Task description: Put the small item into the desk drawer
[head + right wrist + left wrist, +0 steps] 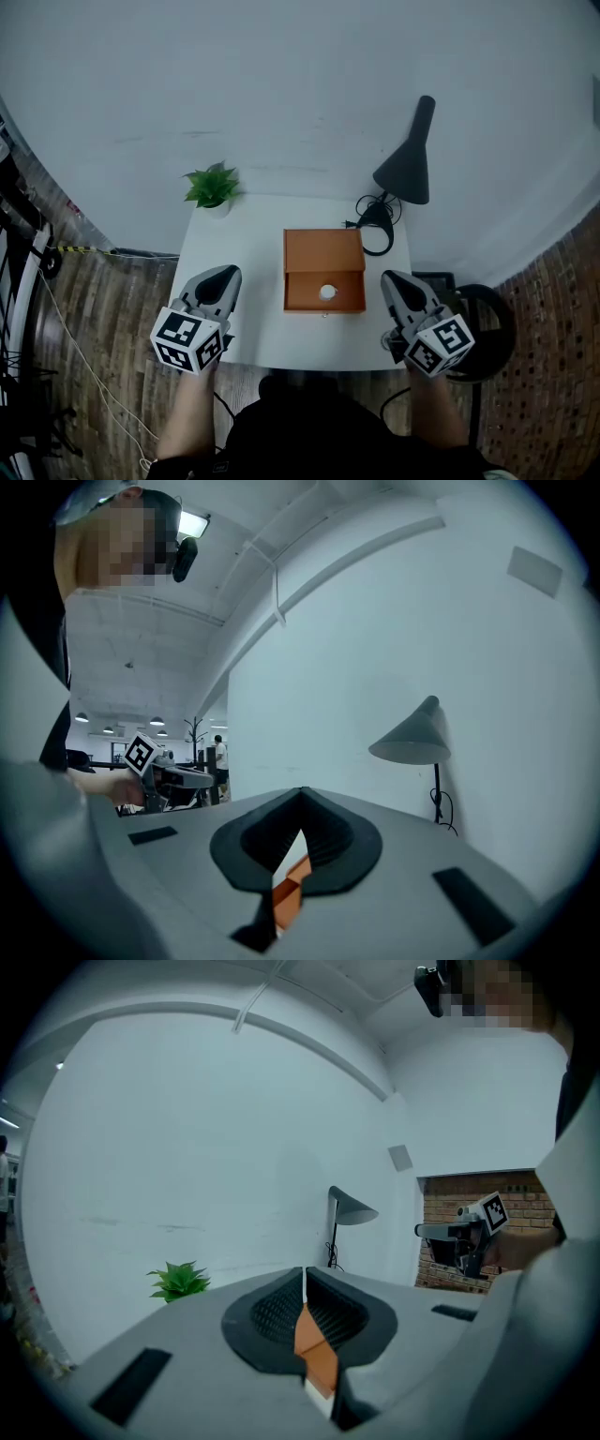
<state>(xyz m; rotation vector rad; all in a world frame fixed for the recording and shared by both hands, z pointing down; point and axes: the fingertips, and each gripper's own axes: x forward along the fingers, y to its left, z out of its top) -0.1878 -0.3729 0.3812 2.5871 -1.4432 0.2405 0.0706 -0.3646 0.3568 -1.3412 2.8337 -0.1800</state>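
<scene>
**Item in the drawer, drawer left open: a careless push is the risk**

The small white item (326,292) is seen lying inside the pulled-out drawer (305,302) of the orange box (323,250), which is set near the middle of the white counter (248,281). The placing is judged to be done, and only the shutting of the drawer appears to be left.

The left claw (303,1277) is fully closed, tip against tip, and nothing is held in it. The orange seen through the slit below the tips is the box beyond. The right claw (300,797) is likewise closed at its tips, and nothing is gripped by it. Both are held over the near edge of the counter, one at each side of the box and clear of it.

Several things could be spoiled from here. The box looks light and is not held down. If the drawer front is pushed by one claw alone, the whole box may be shoved back toward the cable (375,230) and the lamp (410,159) instead of the drawer being closed. If the push is made off-centre, the drawer may be jammed askew. By a sharp shove the item could be knocked about inside. The plant (212,186) at the far left corner is well apart and is not thought to be endangered.
</scene>
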